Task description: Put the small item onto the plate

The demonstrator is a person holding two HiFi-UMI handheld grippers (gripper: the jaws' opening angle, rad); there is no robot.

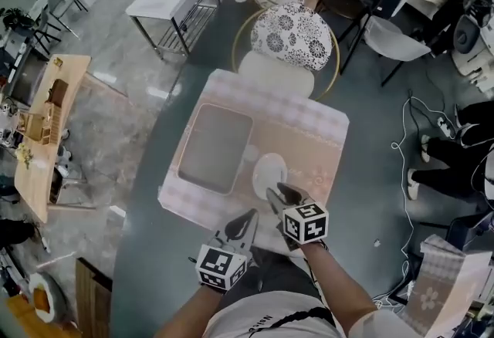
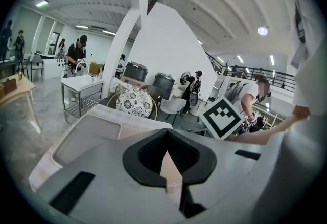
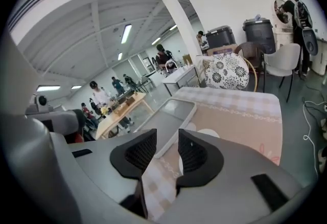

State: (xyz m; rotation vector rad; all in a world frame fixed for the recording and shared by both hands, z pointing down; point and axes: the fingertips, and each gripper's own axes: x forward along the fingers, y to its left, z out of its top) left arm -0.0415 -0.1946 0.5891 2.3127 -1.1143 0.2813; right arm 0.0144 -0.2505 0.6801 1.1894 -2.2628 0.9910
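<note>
1. Right gripper (image 3: 167,140): the jaws stand apart with nothing between the pads. Only the checked cloth (image 3: 156,184) and a sliver of white plate rim show through the gap.
2. Left gripper (image 2: 166,134): the jaw tips meet and nothing is held.
3. Position, head view: the right gripper hangs over the near edge of the plate (image 1: 270,174) and points away from the person. The left gripper sits nearer the person, over the near hem of the cloth and clear of the plate.
4. Location of the small item (image 1: 251,153): a small pale round thing lies on the cloth, just beside the far-left rim of the plate, between the plate and the grey tray (image 1: 214,147). It is taken here to be the item, though at this size a printed spot on the cloth cannot be ruled out. The plate face reads as plain white, so whether anything already lies on it cannot be told.
5. Step in hand (judgement): both grippers are empty and the item appears to be off the plate, so the pickup is still to be made.
6. Next move (judgement): carry the open right jaws past the plate, lower them astride the item, close, then lift and set it down inside the rim. The tray wall stands close on the far side, so there is little room there.
7. Orientation: the item appears round from above. No long axis or pointing direction can be read, so any jaw angle should serve
</note>
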